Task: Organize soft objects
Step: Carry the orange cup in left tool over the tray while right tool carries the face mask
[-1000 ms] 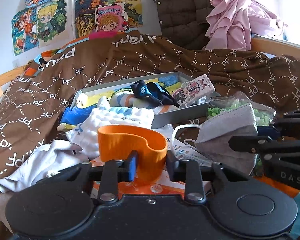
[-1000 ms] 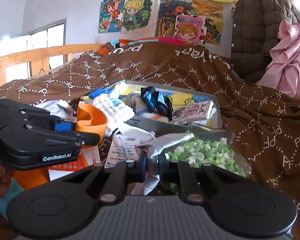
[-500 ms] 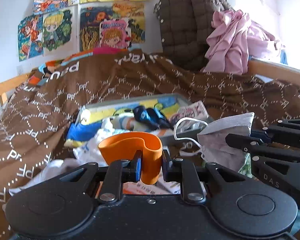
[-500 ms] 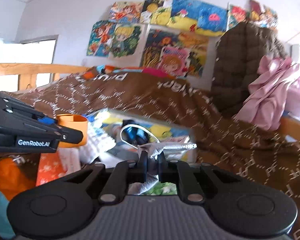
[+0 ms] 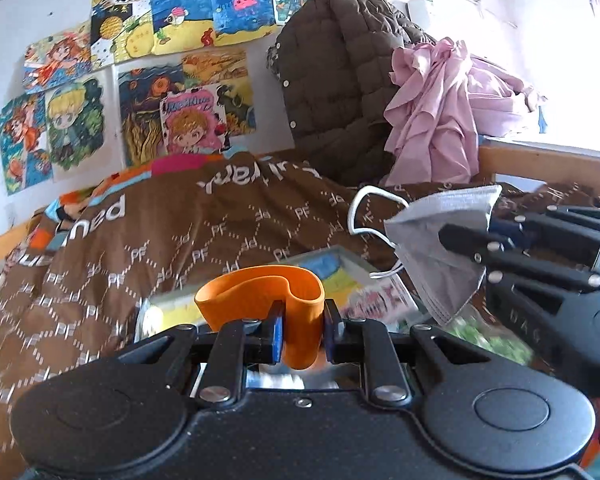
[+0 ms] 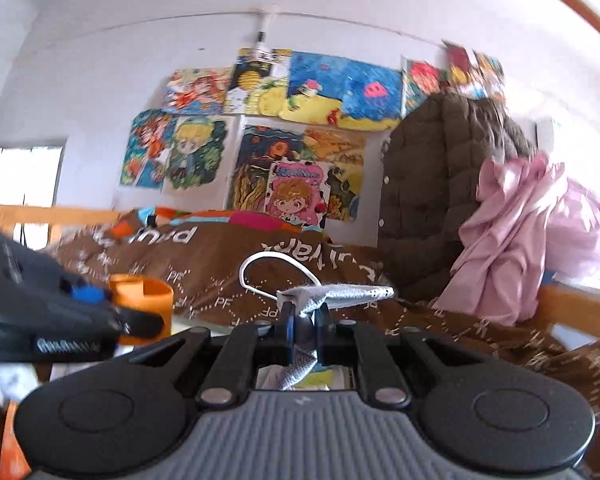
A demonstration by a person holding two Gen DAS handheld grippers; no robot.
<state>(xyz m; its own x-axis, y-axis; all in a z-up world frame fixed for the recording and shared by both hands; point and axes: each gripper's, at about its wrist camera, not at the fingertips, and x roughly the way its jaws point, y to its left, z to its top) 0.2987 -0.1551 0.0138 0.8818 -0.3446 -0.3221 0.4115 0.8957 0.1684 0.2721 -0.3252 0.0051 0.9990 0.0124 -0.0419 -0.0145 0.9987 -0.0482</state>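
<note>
While both grippers hung above the bed, we noted a brown quilt [image 5: 148, 248] spread beneath them, printed with a repeating "PF" pattern and larger white lettering seen upside down, not fully legible. Cartoon drawings [image 5: 140, 80] covered the wall; a brown quilted jacket [image 5: 340, 80] and a pink garment [image 5: 440, 128] hung behind. A shallow box [image 5: 340, 264] lay on the quilt below, mostly hidden by the tools, with blurred green bits [image 5: 488, 336] beside it.

Our left gripper [image 5: 303, 334] was clamped on a folded orange rubber band [image 5: 260, 288], its loop standing above the blue pads. Our right gripper [image 6: 302, 330] was pinched on a grey face mask [image 6: 340, 293], held off the quilt, white ear loop [image 6: 276, 268] arching upward. From the left wrist view the mask [image 5: 440, 240] hung just right of the band, not touching it.
</note>
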